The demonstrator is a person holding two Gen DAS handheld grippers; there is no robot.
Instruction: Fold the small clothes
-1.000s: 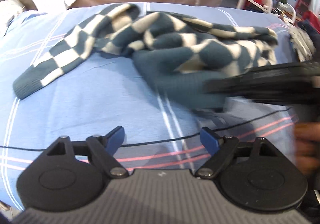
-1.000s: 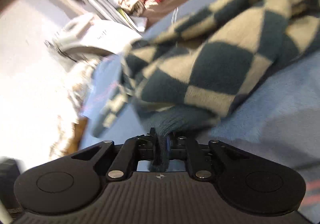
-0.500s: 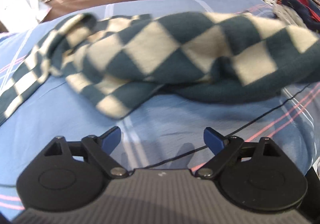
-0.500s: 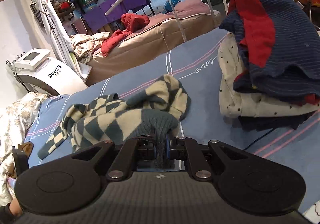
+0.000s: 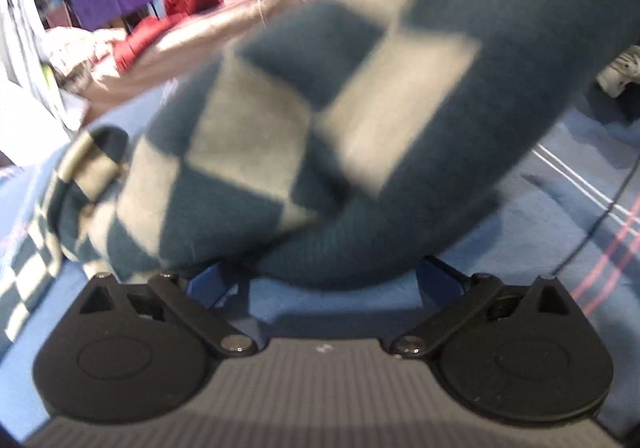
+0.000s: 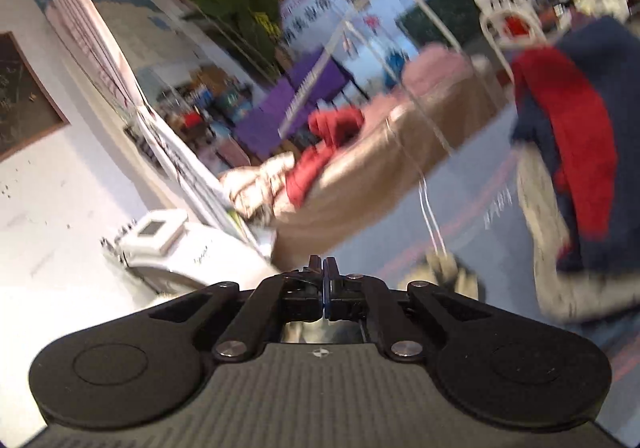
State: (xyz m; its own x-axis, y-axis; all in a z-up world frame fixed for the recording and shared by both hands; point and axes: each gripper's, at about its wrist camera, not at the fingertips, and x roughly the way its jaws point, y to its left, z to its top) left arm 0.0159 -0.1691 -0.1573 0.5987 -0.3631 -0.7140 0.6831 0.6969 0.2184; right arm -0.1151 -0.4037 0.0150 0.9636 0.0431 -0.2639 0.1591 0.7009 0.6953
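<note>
We find the checkered sweater (image 5: pixel 328 120) bunched on the blue bed sheet (image 5: pixel 560 216), its hem between the left tool's (image 5: pixel 320 280) opening blue fingers (image 5: pixel 434 278), ungripped. The right tool (image 6: pixel 323 280) is closed together, empty, raised.

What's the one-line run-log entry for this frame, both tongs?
left tongs: opening, checkered sweater just above, not pinched | right tongs: shut, empty, raised | clothes stack: right side of bed
</note>
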